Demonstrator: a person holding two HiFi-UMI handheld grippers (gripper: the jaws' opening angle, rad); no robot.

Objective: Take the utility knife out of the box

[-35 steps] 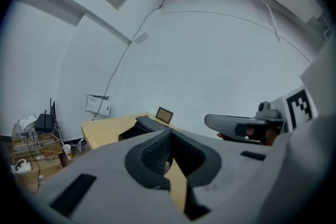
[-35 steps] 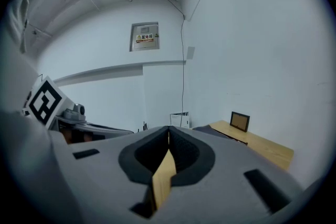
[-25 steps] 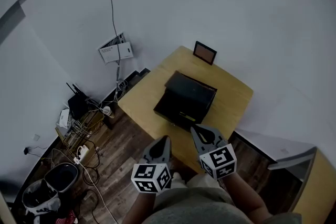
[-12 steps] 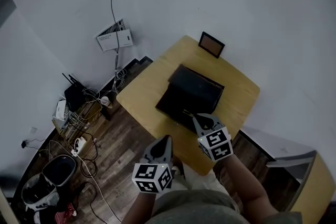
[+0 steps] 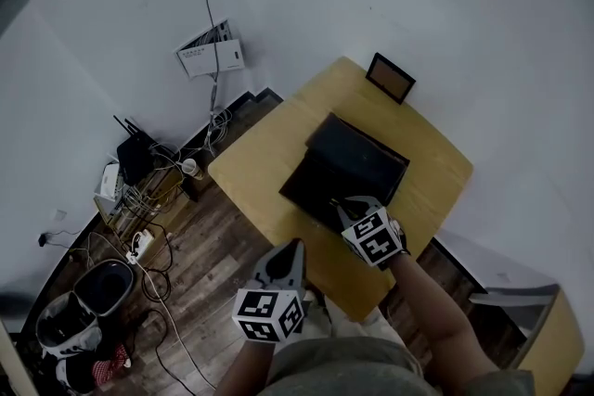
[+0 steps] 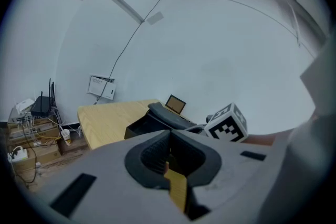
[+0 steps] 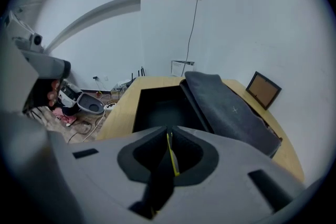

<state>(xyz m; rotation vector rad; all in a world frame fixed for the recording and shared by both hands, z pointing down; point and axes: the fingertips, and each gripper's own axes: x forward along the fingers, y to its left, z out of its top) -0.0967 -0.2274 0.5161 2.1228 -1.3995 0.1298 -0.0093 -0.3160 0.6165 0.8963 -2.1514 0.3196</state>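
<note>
A black box (image 5: pixel 311 187) stands open on the wooden table (image 5: pixel 260 164), its lid (image 5: pixel 360 155) leaning back to the far right. The inside is dark and no utility knife shows in any view. My right gripper (image 5: pixel 341 203) is shut with nothing held, its tips over the box's near edge. In the right gripper view the open box (image 7: pixel 160 104) and the lid (image 7: pixel 228 110) lie just beyond the shut right gripper (image 7: pixel 169 132). My left gripper (image 5: pixel 294 245) hangs shut, short of the table's near edge, also empty. From the left gripper (image 6: pixel 169 135) I see the box (image 6: pixel 144 123).
A small framed picture (image 5: pixel 391 78) stands at the table's far edge. Left of the table the wooden floor holds cables, a router (image 5: pixel 135 158), a power strip and two bins (image 5: pixel 88 301). A paper holder (image 5: pixel 212 54) hangs on the wall.
My right gripper has gone forward and down from near my body to the box's near edge. The left gripper has sunk a little and stays off the table.
</note>
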